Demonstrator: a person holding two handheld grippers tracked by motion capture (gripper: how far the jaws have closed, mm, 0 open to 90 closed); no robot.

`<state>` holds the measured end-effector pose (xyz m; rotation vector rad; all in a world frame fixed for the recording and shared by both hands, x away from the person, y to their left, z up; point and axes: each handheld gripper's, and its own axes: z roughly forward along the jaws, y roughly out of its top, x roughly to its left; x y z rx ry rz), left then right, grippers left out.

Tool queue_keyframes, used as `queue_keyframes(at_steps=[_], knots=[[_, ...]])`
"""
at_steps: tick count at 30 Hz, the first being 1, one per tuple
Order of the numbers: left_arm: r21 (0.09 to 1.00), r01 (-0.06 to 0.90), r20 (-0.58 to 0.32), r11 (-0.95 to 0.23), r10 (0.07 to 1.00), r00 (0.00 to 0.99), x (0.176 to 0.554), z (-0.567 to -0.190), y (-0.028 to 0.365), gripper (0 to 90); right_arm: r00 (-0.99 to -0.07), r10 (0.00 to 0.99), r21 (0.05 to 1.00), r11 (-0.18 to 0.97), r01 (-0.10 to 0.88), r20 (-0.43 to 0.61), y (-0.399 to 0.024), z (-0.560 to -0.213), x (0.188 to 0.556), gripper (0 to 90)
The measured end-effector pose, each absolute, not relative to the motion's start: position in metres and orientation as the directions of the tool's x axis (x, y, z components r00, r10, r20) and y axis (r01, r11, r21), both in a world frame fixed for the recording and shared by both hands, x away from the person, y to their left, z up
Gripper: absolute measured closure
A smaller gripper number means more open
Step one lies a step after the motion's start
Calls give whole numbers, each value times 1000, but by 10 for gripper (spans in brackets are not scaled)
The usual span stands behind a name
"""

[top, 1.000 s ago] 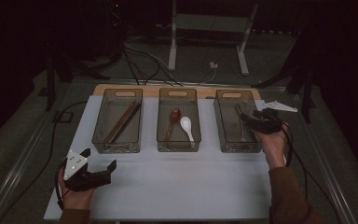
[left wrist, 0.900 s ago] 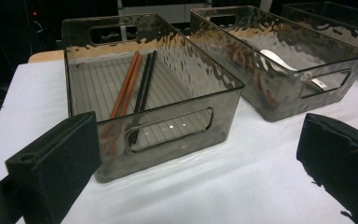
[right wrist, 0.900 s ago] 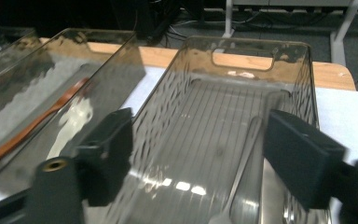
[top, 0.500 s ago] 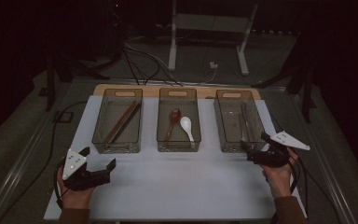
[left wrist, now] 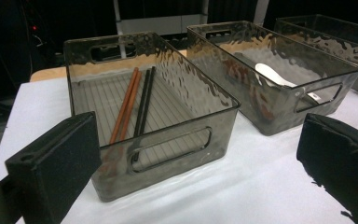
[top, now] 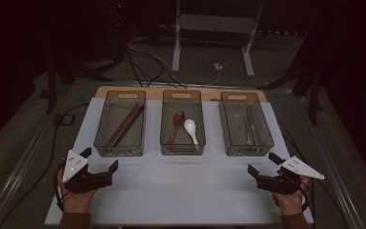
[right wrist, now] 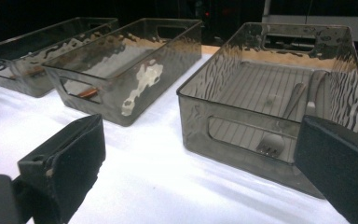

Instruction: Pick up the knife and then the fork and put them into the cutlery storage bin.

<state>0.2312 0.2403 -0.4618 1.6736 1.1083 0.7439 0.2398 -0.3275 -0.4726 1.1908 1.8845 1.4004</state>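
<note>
Fork (right wrist: 279,133), slim metal, in ribbed smoky bin (right wrist: 223,98)

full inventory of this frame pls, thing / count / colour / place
bins: 3, smoky clear plastic, in a row on the sheet
chopsticks: two pairs, one brown, one black, in the left bin
spoons: 2, one red-brown, one white, in the middle bin
fork: 1, silver, in the right bin beside other metal cutlery I can't count
sheet: 1, white, covers the table
board: 1, light wood, under the far edge of the bins
frame: 1, white metal, on the floor beyond the table
left gripper: black, open, empty, near left corner
right gripper: black, open, empty, near right corner
</note>
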Motion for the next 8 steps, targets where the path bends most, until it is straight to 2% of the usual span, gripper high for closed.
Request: queue_keyframes(at_steps=[8], knots=[[935, 333, -17, -126, 918, 396, 232, -463, 241, 7, -492, 866, 938, 96, 332, 86, -328, -477, 234, 24]])
